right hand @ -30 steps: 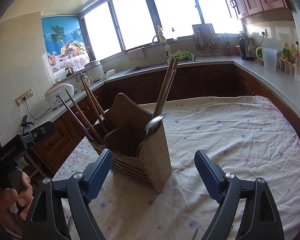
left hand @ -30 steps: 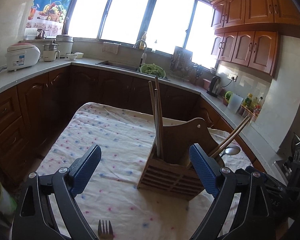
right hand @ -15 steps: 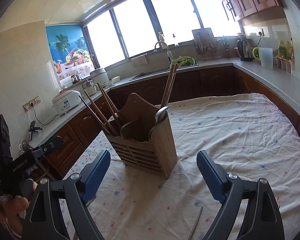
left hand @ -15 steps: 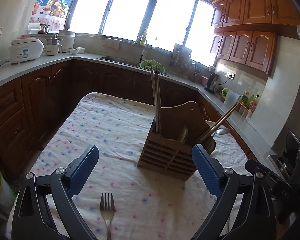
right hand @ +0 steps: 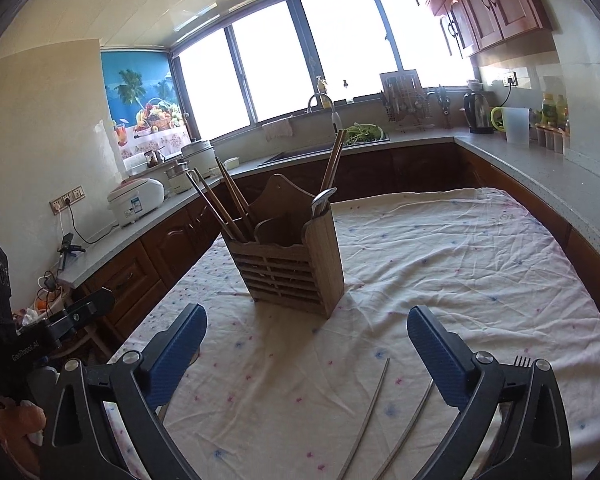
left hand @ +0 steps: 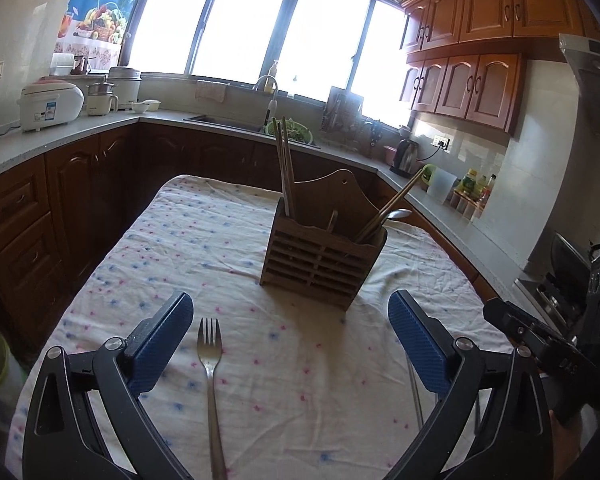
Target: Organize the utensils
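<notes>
A wooden utensil holder (left hand: 320, 264) stands mid-table with chopsticks (left hand: 286, 172) and a spoon (left hand: 396, 215) in it; it also shows in the right wrist view (right hand: 296, 264). A steel fork (left hand: 211, 376) lies on the cloth near my left gripper (left hand: 290, 346), which is open and empty. My right gripper (right hand: 306, 356) is open and empty. Two thin metal chopsticks (right hand: 374, 412) lie on the cloth between its fingers. Fork tines (right hand: 523, 360) peek behind the right finger.
The table carries a dotted white cloth (left hand: 204, 232). Dark wooden cabinets and a grey counter (left hand: 40, 140) ring the table. The other gripper shows at the right edge of the left wrist view (left hand: 556, 344).
Both grippers have pulled back from the holder and tilted down. The fork has come fully into the left wrist view, and the metal chopsticks have come into the right wrist view.
</notes>
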`<state>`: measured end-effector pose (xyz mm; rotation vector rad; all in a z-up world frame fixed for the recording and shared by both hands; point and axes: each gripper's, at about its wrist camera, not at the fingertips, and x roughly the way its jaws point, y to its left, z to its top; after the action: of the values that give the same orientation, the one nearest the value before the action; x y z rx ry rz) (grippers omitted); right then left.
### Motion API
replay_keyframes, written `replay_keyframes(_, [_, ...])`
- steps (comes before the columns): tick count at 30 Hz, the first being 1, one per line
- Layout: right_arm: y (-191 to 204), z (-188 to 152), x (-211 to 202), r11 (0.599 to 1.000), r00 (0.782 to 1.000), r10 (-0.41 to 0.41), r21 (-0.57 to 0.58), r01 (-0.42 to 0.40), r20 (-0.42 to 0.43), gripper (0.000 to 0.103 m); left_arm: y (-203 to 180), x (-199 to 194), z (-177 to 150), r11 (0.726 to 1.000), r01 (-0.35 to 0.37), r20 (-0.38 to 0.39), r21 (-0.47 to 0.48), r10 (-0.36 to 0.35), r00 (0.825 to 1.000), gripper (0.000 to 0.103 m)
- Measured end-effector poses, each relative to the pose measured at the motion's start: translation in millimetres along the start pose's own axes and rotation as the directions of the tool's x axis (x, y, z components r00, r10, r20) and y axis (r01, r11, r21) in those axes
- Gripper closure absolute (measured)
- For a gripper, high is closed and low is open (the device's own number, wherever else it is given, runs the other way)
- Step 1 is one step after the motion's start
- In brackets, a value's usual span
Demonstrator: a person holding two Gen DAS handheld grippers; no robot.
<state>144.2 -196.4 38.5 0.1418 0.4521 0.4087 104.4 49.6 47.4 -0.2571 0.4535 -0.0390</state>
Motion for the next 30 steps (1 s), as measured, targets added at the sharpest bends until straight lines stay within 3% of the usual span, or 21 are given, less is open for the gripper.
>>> replay_keyframes(5, [1,-8,-29,1.000,0.999,-0.007,-0.019,0.007,0.033,0.001,-9,-23,-9,0.999,0.002,0.024,0.045,-0.003,1.000,0.002])
replay_keyframes(9, [8,3,-57,0.999,0.996,-0.006,-0.053,0.011,0.091,0.000,-18,-49,-5,0.997,-0.011,0.093,0.081,0.003,0.996,0.001])
replay_keyframes(15, [24,16,-91,0.994,0.981,-0.010,-0.109,0.032,0.194,0.000,-34,-72,-5,0.984,-0.090,0.187,0.152,0.060,0.980,0.000])
replay_keyframes(24, [20,-59,-69,0.987,0.975,-0.096,-0.105,0.119,0.199,0.000,-22,-56,-60,0.977,-0.150,0.162,0.151,0.125,0.979,0.000])
replay_keyframes(30, [9,-82,-63,0.986,0.977,-0.126,-0.086,0.142,0.172,0.000,-13,-44,-87,0.967,-0.198,0.130,0.163,0.178,0.975,0.000])
